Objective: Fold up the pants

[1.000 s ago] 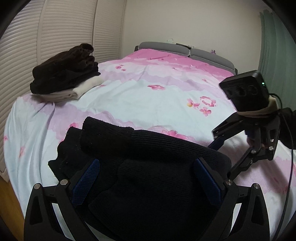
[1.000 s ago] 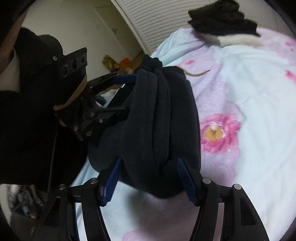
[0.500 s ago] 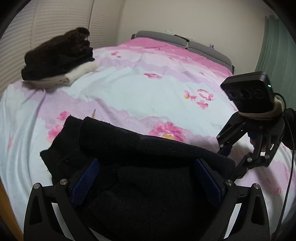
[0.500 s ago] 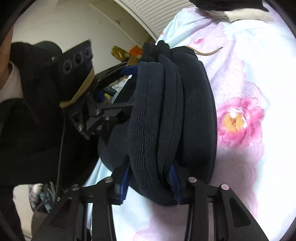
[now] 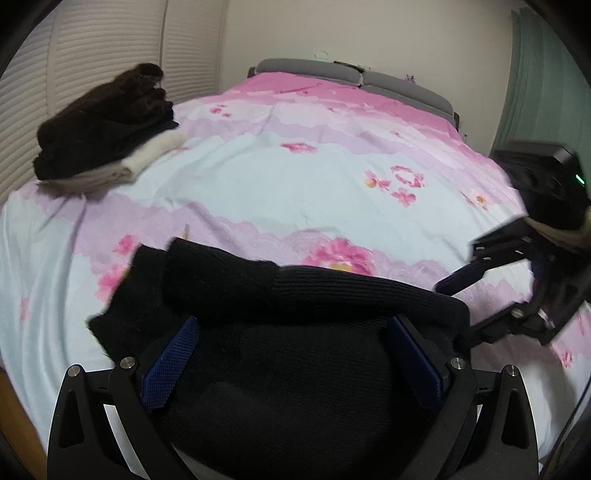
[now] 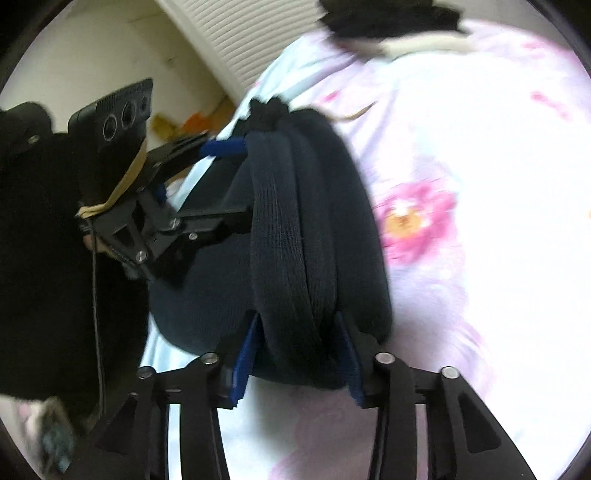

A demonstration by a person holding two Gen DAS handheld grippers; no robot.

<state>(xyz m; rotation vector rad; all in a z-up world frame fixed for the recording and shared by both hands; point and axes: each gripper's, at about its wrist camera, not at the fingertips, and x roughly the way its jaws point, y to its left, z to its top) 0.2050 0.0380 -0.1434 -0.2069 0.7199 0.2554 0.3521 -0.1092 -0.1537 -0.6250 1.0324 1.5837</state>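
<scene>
The black knit pants (image 5: 295, 332) are folded into a thick bundle on the pink flowered bed sheet (image 5: 295, 177). My left gripper (image 5: 295, 362) has its fingers wide around the near end of the bundle, with cloth filling the gap. In the right wrist view my right gripper (image 6: 295, 343) is shut on the folded edge of the pants (image 6: 306, 229). The right gripper (image 5: 461, 302) shows at the right in the left wrist view. The left gripper (image 6: 218, 184) shows at the left in the right wrist view.
A stack of folded dark and cream clothes (image 5: 103, 129) lies at the bed's far left corner, also seen at the top of the right wrist view (image 6: 391, 26). White louvred doors (image 5: 92, 48) stand left. A grey headboard (image 5: 354, 77) is at the far end.
My right gripper has closed from wide open onto the bundle's folded edge. Both views have shifted and blurred, so the bundle is moving over the sheet. My left gripper keeps its wide hold.
</scene>
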